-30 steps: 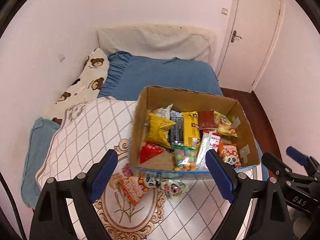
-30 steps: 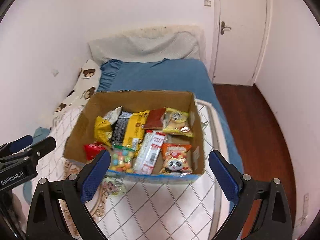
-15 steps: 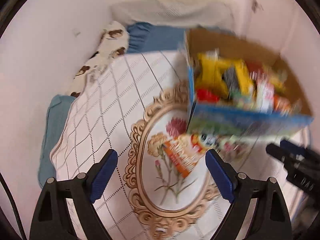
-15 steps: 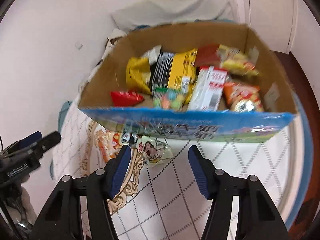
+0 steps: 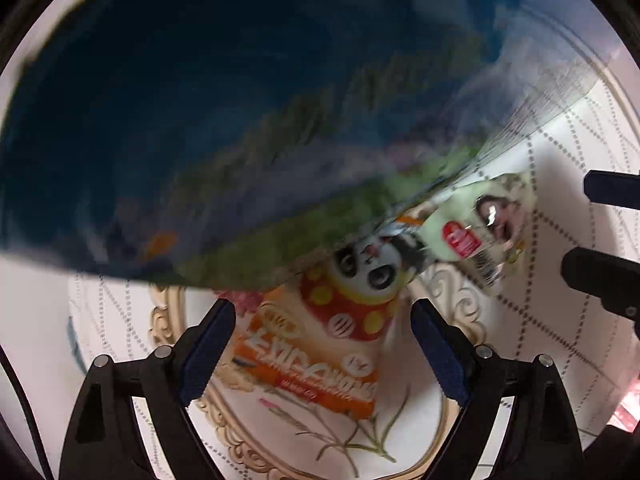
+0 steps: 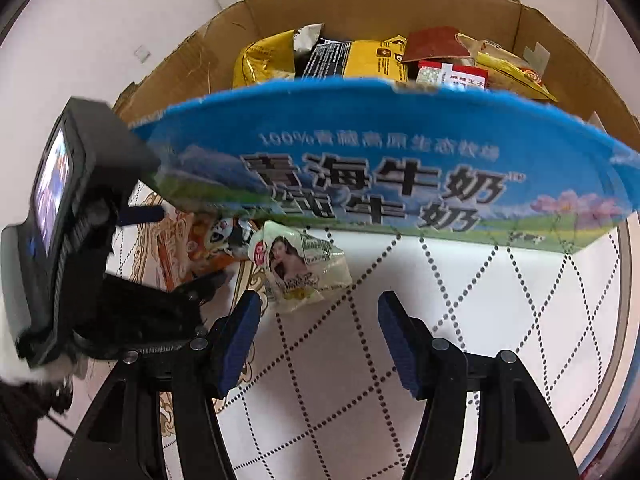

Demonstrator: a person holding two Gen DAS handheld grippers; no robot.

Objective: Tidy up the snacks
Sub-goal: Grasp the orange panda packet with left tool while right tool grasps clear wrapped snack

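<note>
An orange panda snack packet (image 5: 320,344) lies on the quilt just in front of the blue milk carton box (image 5: 200,140). My left gripper (image 5: 322,344) is open, one finger on each side of the packet, low over it. A pale green packet with a woman's face (image 6: 298,268) lies beside it, also in the left wrist view (image 5: 480,232). My right gripper (image 6: 318,332) is open and empty, just short of the pale green packet. The box (image 6: 380,176) holds several snack packs (image 6: 360,60). The panda packet (image 6: 224,236) is partly hidden by the left gripper body.
The white quilt with dotted diamonds and a gold floral frame (image 6: 440,320) covers the bed. The left gripper's body with its screen (image 6: 64,220) crowds the left of the right wrist view. The right gripper's tips (image 5: 600,240) show at the right edge of the left wrist view.
Both grippers dropped down and forward toward the two packets in front of the box. The left view is now blurred and filled by the box's blue wall. Both stay open.
</note>
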